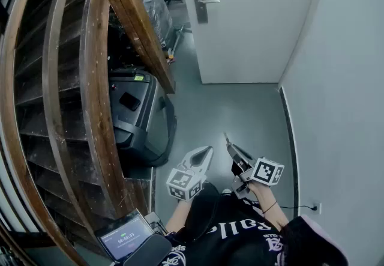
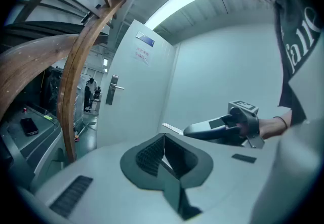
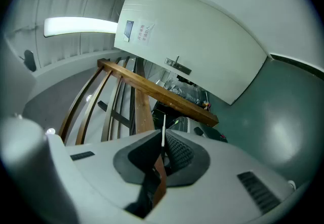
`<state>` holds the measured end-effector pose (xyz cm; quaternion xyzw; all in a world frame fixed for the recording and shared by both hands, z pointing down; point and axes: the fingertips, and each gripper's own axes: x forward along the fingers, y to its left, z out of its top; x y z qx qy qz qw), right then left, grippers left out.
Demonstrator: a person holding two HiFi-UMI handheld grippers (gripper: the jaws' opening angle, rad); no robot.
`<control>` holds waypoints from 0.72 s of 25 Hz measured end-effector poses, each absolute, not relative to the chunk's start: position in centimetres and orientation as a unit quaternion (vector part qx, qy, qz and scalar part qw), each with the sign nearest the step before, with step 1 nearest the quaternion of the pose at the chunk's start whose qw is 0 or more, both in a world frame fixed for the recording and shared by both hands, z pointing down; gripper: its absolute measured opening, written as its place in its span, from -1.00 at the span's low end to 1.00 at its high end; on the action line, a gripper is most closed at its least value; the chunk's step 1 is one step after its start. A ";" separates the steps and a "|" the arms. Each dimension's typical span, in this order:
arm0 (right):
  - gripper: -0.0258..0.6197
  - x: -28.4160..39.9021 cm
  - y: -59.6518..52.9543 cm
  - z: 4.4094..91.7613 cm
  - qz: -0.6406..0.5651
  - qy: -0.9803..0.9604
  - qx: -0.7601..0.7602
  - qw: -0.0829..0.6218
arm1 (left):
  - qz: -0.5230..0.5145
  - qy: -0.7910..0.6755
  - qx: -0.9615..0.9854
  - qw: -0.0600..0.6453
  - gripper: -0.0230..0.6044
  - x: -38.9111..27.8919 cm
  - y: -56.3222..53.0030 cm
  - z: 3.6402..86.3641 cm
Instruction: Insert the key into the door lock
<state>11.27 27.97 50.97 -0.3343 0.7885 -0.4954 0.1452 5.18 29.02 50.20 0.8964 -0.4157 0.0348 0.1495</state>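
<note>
My right gripper (image 3: 162,143) was clamped on the key (image 3: 163,128), whose thin blade stood out past the jaw tips. My left gripper (image 2: 163,142) had its jaws together, with nothing between them. I held both low, well apart from the white door (image 1: 258,24) and its lock plate (image 1: 200,2).

Curved wooden stair frame (image 1: 90,78) is seen at left, crossed by a slanted wooden beam (image 1: 135,18). A black machine (image 1: 135,117) is set on the grey-green floor (image 1: 240,108) just beside it, and a dark phone (image 1: 129,101) is laid on its top. A lit screen (image 1: 125,236) is shown lower left. A socket (image 1: 316,207) is mounted low on the white wall (image 1: 342,78). A ceiling light strip (image 2: 177,3) is lit.
</note>
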 end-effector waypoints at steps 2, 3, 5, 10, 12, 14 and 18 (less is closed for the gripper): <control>-0.81 10.8 27.3 51.2 -0.497 0.787 -0.335 0.146 | 0.034 -0.415 0.897 0.148 -0.91 4.6 28.3 50.3; -0.81 10.4 26.9 51.3 -0.499 0.786 -0.335 0.147 | 0.034 -0.414 0.898 0.148 -0.91 4.3 27.9 50.3; -0.81 9.6 25.8 51.3 -0.501 0.784 -0.336 0.148 | 0.033 -0.411 0.899 0.149 -0.91 3.6 26.8 50.3; -0.81 6.5 22.2 50.9 -0.500 0.783 -0.338 0.148 | 0.036 -0.407 0.901 0.145 -0.91 0.3 23.0 49.7; -0.81 5.1 20.7 50.7 -0.500 0.782 -0.341 0.147 | 0.037 -0.407 0.902 0.140 -0.91 -1.3 21.3 49.2; -0.81 3.8 19.2 50.3 -0.500 0.780 -0.345 0.151 | 0.037 -0.407 0.903 0.136 -0.91 -3.0 19.7 48.6; -0.81 1.5 17.1 49.8 -0.500 0.774 -0.352 0.163 | 0.041 -0.395 0.908 0.131 -0.91 -5.4 17.8 48.1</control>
